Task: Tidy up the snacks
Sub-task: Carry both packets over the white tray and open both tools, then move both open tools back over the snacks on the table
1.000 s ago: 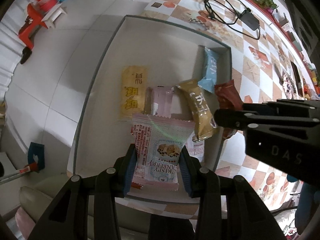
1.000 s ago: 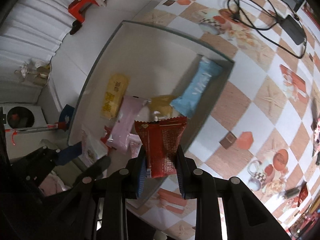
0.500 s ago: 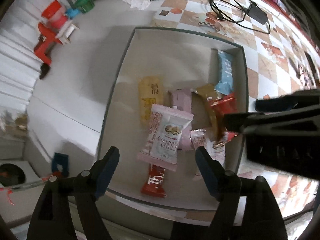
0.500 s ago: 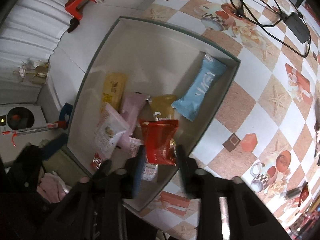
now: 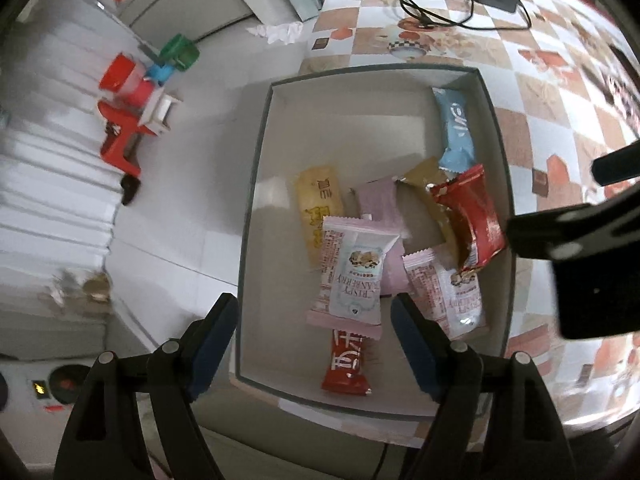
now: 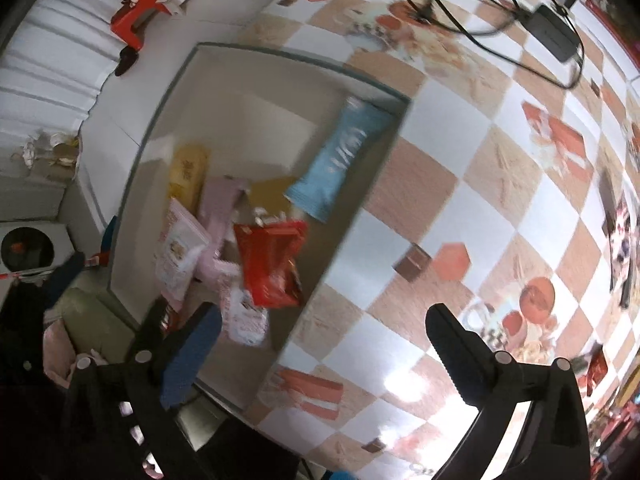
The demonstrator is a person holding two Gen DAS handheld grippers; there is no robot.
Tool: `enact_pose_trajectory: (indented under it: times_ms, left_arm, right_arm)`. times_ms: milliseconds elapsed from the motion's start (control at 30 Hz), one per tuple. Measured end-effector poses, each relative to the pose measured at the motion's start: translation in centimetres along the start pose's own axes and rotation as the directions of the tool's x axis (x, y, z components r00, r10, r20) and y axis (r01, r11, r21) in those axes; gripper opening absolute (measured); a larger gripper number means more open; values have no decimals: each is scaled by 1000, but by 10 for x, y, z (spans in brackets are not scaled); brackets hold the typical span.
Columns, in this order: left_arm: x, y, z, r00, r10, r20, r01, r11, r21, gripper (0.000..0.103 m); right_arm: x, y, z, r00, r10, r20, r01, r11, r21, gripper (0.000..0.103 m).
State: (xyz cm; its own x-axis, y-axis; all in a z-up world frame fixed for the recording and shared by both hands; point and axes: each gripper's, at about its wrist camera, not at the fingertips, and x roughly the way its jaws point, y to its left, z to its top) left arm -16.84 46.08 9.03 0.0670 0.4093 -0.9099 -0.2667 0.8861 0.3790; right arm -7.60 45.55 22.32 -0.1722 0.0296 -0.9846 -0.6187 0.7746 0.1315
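Both tongs hang released over the shallow grey cardboard box (image 5: 256, 168): left gripper (image 5: 314, 340) empty, right gripper (image 6: 320, 344) still opening, empty.

The black two-finger left gripper (image 5: 314, 330) is held wide apart, empty, while the black two-finger right gripper (image 6: 320, 340) is being opened, nothing between its jaws.

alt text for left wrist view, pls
A shallow box on a checkered tablecloth holds a loose pile of snack packets, a cranberry packet on top nearest the camera. The open left gripper hovers over it, holding nothing.
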Motion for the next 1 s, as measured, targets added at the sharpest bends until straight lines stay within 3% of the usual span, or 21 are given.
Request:
enact_pose_trajectory:
  times_ms: [200, 733, 1000]
  left_arm:
    - [2, -4, -5, 996, -79, -39, 79, 997, -5, 81]
    - [-15, -28, -3, 990, -127, -65, 130, 990, 55, 81]
    - [-27, -46, -3, 990, -126, -66, 132, 987, 91, 81]
  right_arm:
    - [2, -31, -23, 1000, -12, -18, 13, 998, 66, 103]
    - [26, -128, -101, 990, 6, -140, 42, 941, 335, 103]
    - [22, -158, -116, 992, 35, -124, 19, 913, 407, 103]
